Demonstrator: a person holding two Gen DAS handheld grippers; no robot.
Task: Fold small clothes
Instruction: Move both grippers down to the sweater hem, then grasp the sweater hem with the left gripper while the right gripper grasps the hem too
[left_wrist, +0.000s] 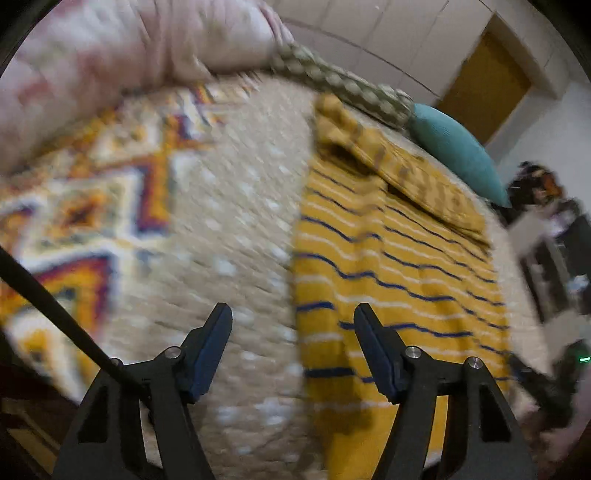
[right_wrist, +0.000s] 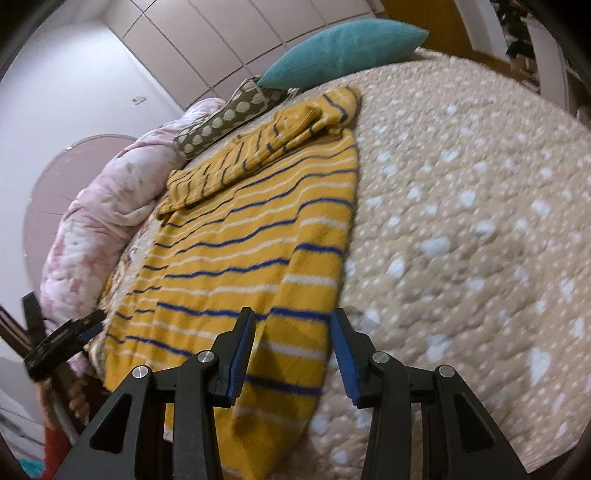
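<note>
a: where's the striped sweater (right_wrist: 251, 236)?
b: flat on the beige bedspread (right_wrist: 461, 206), sleeve folded across the top.
a: claws?
b: left gripper (left_wrist: 293, 321) released, empty. right gripper (right_wrist: 293, 325) agape over the sweater's hem edge, not pinching.

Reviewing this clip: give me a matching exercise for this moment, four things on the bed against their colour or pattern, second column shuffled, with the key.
Things:
1. sweater
2. plump pillow
3. flat cushion
4. bedspread

Looks:
A. olive with pale dots
B. beige with white spots
C. yellow with blue and white stripes
D. plain teal

Pairs: 1-C, 2-D, 3-A, 4-B
</note>
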